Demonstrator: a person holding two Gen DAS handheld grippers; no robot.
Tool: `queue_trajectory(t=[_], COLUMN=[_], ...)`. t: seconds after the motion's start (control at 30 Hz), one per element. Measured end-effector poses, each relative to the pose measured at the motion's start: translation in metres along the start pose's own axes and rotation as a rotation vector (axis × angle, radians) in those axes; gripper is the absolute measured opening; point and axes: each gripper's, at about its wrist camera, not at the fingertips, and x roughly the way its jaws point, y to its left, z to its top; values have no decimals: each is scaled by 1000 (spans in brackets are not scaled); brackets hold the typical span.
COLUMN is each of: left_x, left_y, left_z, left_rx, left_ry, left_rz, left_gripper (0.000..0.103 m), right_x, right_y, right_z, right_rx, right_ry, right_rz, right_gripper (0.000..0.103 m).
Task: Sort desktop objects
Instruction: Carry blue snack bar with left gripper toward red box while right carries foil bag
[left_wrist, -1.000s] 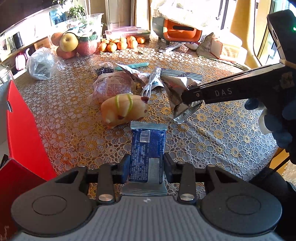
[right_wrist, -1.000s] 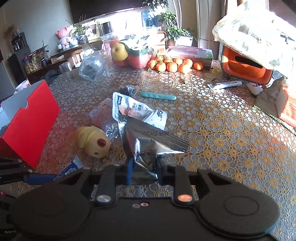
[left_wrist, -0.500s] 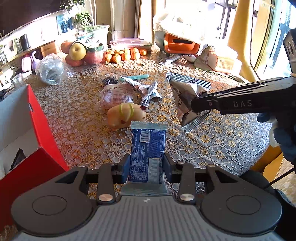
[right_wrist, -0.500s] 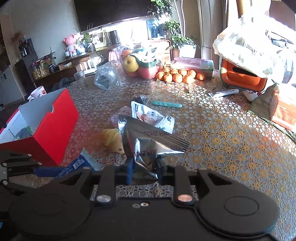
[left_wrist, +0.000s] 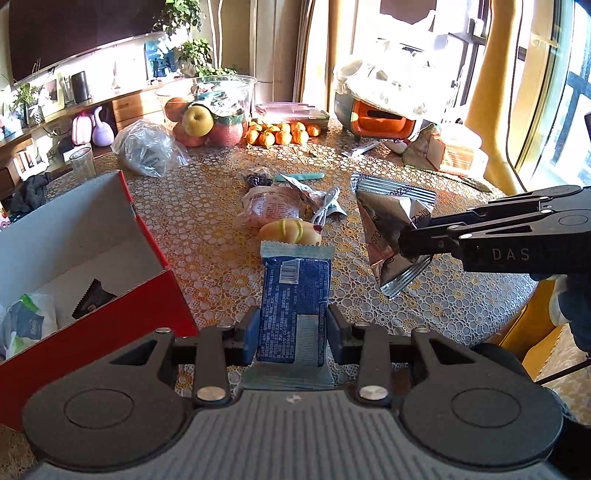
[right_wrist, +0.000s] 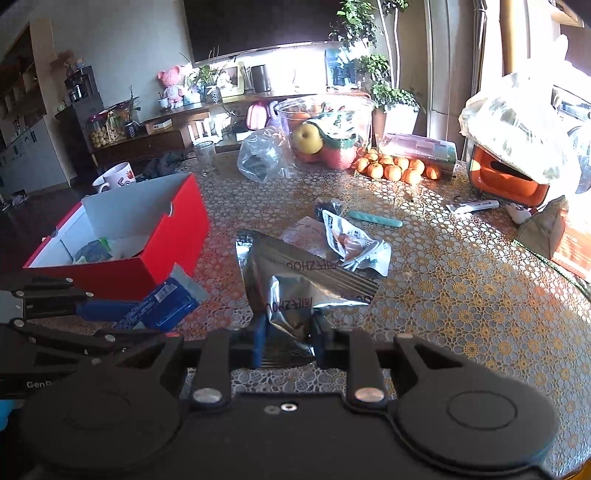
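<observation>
My left gripper (left_wrist: 291, 334) is shut on a blue snack packet (left_wrist: 293, 295) and holds it above the table; the packet also shows in the right wrist view (right_wrist: 162, 304). My right gripper (right_wrist: 286, 341) is shut on a silver foil bag (right_wrist: 295, 280), also held in the air, and the bag shows in the left wrist view (left_wrist: 391, 229). An open red box (left_wrist: 122, 314) stands at the left with a few packets inside. On the table lie a pink bag (left_wrist: 271, 208), a yellow pig toy (left_wrist: 290, 230), a white cable (left_wrist: 325, 208) and a teal stick (left_wrist: 299, 177).
At the back stand a fruit bowl (left_wrist: 207, 110), several tangerines (left_wrist: 280, 134), a clear plastic bag (left_wrist: 147, 149), a glass (left_wrist: 83, 162) and an orange appliance (left_wrist: 384, 120). The table's edge curves round at the right (left_wrist: 517, 295). A mug (right_wrist: 116, 177) stands behind the box.
Both grippers have lifted and pulled back with their packets. The red box has come more into view on the left, with its inside now visible.
</observation>
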Motion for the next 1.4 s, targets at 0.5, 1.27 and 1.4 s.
queue_trajectory(t=[0.5, 1.27, 1.4], left_x=[-46, -74, -73], left_y=[42, 137, 152], left_z=[-8, -21, -19], left_rx=[-58, -131, -134], left_ry=[-50, -53, -45], left_rz=[56, 176, 198], left_gripper=[36, 36, 36], right_x=[-15, 25, 38], right_y=[52, 137, 147], right_z=[19, 66, 73], right_rx=[-53, -162, -178], right_ry=[-37, -26, 1], right_rz=[54, 202, 223], right_gripper=[25, 25, 25])
